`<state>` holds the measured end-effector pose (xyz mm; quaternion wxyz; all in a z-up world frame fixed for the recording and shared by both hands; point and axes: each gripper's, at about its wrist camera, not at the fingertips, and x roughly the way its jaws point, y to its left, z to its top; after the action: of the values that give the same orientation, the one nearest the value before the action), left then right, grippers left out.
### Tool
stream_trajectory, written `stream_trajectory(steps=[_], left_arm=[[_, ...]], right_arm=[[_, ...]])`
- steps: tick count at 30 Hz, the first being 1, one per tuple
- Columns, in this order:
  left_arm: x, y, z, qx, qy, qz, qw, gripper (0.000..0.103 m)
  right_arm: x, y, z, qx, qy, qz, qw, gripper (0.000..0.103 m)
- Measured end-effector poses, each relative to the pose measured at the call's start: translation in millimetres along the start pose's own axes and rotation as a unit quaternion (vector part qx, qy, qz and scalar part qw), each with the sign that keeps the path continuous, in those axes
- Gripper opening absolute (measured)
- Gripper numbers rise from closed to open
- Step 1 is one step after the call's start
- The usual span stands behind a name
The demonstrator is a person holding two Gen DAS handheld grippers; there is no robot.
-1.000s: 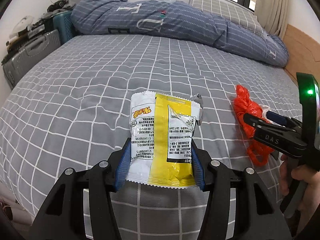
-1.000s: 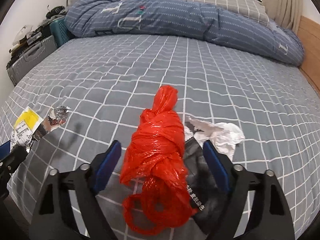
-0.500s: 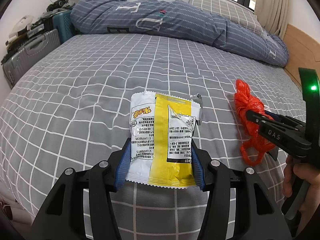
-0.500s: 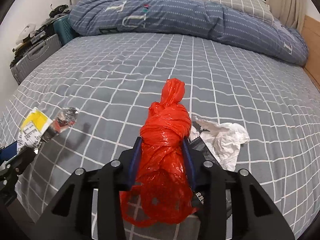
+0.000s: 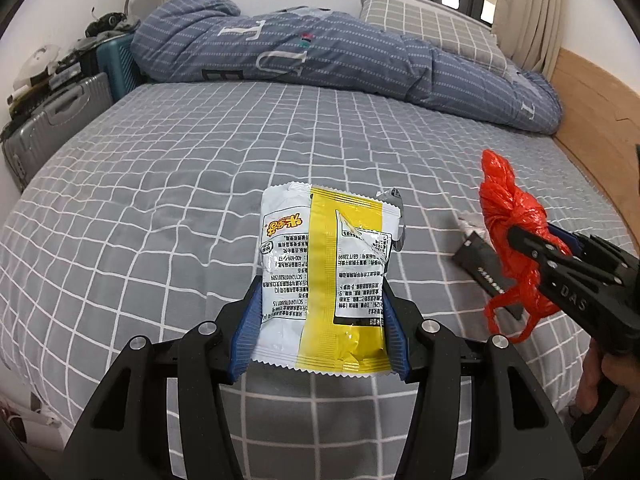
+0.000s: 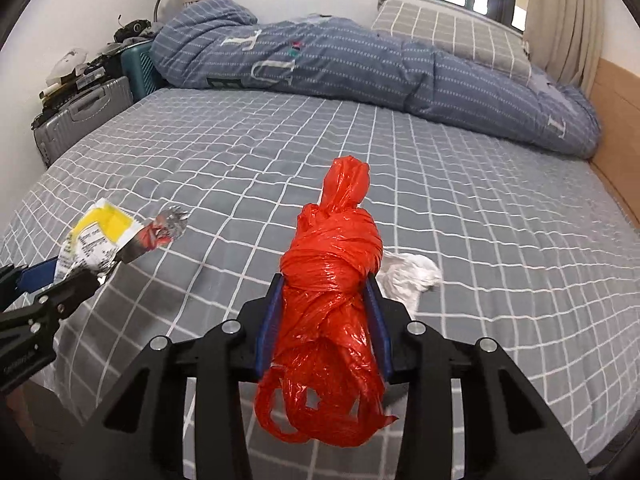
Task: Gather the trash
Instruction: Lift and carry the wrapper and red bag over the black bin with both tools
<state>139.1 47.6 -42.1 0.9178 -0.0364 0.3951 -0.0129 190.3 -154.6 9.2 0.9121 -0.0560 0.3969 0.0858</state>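
The left gripper (image 5: 322,320) is clenched on a snack packet (image 5: 326,276). Its blue pads (image 5: 246,332) press on both side edges of the packet, low in the centre of the left wrist view. The packet is flat and glossy, white on its left half and yellow on its right half, with small black print and an orange logo. Its bottom edge is serrated, and a torn silver corner stands out at its upper right. It is held above the grey checked bed (image 5: 160,200), not lying on it.

The right gripper (image 6: 324,320) has just been closing, and it now squeezes a red bag (image 6: 330,292) between its pads. The bag is thin, shiny plastic, twisted and wound into a tight bundle with a knot-like tip that points up. Loose loops of it hang below the jaws. In the left wrist view the same bag (image 5: 510,216) is at the right edge, lifted off the bed.

On the bed, just right of the red bag in the right wrist view, lies a crumpled white tissue (image 6: 406,276). In the left wrist view a dark wrapper (image 5: 478,264) lies beside the bag. A blue quilt (image 6: 360,68) lies across the far side of the bed.
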Motion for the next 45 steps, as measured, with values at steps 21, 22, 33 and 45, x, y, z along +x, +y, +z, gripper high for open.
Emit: stream_trajectory(steps=[21, 22, 33, 45], left_arm=[[-40.6, -21.7, -35.2, 0.007, 0.002, -0.014, 0.9999, 0.052], [-42.2, -22.0, -37.9, 0.007, 0.002, -0.013, 0.9999, 0.052], [-69.4, -19.7, -69.8, -0.001, -0.006, -0.011, 0.9999, 0.052], [-93.2, -16.7, -113.7, -0.017, 0.01, -0.01, 0.9997, 0.052]], right_arm=[[-65.9, -6.4, -36.2, 0.013, -0.005, 0.005, 1.0, 0.038], [-67.4, -6.1, -37.5, 0.015, -0.005, 0.006, 1.0, 0.038], [-90.9, 7.9, -63.0, 0.013, 0.001, 0.016, 1.0, 0.038], [-127.0, 24.3, -111.3, 0.019, 0.019, 0.033, 0.999, 0.038]])
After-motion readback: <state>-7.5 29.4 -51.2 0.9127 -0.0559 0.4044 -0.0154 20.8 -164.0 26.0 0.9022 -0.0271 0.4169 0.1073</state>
